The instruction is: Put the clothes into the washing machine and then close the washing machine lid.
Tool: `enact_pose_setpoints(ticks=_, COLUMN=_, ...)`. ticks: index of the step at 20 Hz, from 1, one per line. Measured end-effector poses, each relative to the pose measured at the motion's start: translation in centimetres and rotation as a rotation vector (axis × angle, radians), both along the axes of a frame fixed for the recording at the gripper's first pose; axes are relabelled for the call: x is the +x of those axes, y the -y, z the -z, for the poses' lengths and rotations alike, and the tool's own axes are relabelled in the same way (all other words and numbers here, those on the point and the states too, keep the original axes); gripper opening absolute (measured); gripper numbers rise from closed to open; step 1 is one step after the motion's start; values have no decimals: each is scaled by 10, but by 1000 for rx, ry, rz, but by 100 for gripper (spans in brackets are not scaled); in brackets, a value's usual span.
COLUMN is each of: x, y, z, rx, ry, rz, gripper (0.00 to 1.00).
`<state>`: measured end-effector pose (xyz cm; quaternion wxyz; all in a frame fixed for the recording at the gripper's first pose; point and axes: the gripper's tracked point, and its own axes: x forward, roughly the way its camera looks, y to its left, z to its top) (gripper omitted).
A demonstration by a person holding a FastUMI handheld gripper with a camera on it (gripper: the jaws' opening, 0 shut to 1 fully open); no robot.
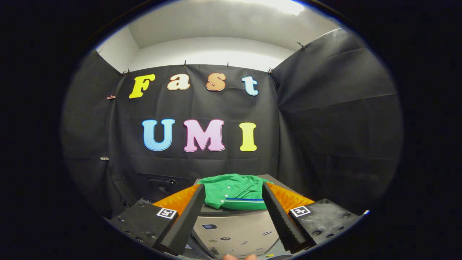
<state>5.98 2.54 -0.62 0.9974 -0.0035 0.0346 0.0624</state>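
Gripper view: the claw point(232, 191) stands wide open, holding nothing.
Clothes: a folded green shirt point(232, 193) lies on top of the washing machine point(231, 231), between and just beyond the fingertips.
Lid: whether it is open, I cannot tell.
Drum contents: hidden.
Step advice: ease forward, straddle a thick fold, pinch firmly before lifting.

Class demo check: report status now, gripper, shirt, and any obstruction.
Gripper open, fingers spread, holding nothing. Green shirt folded on the washing machine lid, ahead between the fingers. Nothing blocking the approach.
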Motion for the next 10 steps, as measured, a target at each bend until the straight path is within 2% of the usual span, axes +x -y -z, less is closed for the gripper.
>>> enact_pose_setpoints(ticks=5, x=83, y=-15, z=22, rx=-32, ry=-149, rz=-94, gripper=98)
enact_pose_setpoints(ticks=10, x=159, y=-29, z=74, rx=17, ry=-399, rz=-94, gripper=99)
